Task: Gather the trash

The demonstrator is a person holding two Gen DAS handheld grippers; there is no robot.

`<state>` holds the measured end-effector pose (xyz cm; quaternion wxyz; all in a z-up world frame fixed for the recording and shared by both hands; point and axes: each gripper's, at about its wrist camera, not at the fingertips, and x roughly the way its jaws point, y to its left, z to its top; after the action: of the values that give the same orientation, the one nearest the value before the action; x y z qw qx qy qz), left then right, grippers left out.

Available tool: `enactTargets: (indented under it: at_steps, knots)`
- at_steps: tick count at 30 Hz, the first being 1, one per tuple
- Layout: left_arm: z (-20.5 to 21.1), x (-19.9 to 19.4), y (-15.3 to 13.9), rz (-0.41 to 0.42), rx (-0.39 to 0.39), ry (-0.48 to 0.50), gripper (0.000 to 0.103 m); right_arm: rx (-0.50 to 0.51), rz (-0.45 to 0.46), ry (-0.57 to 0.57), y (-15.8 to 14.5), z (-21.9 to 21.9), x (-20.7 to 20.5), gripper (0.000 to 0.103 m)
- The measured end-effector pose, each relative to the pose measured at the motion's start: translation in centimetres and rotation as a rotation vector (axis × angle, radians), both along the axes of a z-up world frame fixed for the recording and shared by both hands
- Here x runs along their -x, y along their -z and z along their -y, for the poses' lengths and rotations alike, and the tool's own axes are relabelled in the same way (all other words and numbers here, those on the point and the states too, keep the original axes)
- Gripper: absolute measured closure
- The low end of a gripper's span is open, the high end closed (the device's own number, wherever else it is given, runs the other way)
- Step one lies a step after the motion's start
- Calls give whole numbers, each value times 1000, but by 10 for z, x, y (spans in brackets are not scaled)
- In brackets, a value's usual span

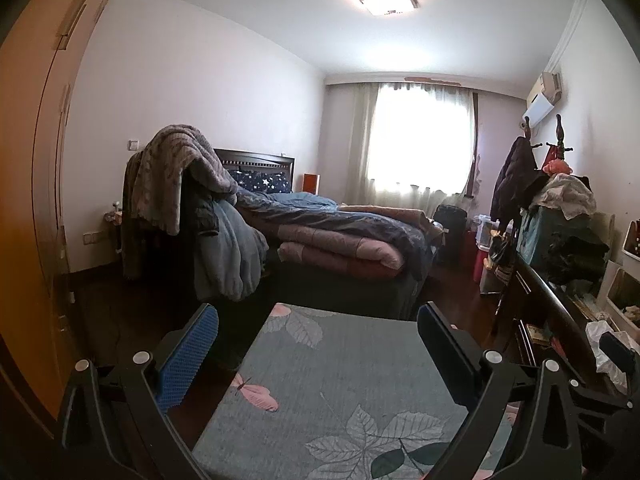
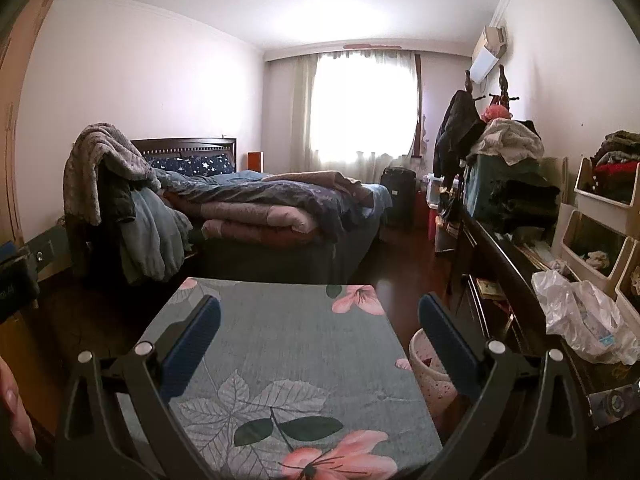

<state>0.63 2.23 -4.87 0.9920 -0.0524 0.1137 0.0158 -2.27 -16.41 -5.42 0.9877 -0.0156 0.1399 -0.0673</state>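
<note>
I'm at the very start of the job, as I read it: nothing is picked up yet and I'm only surveying the bedroom. My left gripper (image 1: 318, 336) has its jaws spread wide and holds nothing, and my right gripper (image 2: 320, 330) is the same, splayed and empty. Both hang over a floral cloth surface (image 2: 288, 344) that fills the lower middle of each view.

The likeliest piece of trash I can find is the crumpled clear plastic bag (image 2: 584, 320) lying on the dark desk (image 2: 508, 256) at the right edge of the right wrist view. It sits to the right of my right gripper's right finger and well apart from it, higher in the frame than the fingertip. In the left wrist view the same plastic bag (image 1: 604, 344) shows only at the far right edge, partly hidden behind what looks like part of the other gripper, so it is much farther from the left gripper.

In the lower right of the right wrist view, just beside the cloth surface and partly behind my right finger, stands a pale speckled bin (image 2: 430, 372). I judge that to be where trash should go, though I can't see far into it.

My next move, I think, calls for swinging the right gripper to the right over the desk, keeping the jaws apart, and closing on a bunched fold of the bag instead of a flat sheet, since thin film will slip.
</note>
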Motion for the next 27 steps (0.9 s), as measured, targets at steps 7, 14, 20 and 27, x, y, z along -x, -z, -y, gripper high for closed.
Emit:
enactTargets:
  at_steps: [7,14,20,27]
  knots:
    - [2,1,-1,1,-3,17,4,3,8,14,-2,3,5,3]
    - [5,1,-2,2,-6,24,4,1,6,24,-1,6,5,3]
    - [7,1,-4,5,-10,32,4,1,2,21,-1,5,5,3]
    - [10,-4,-1,-8,-19,44,4,1,2,25,0,5,5,3]
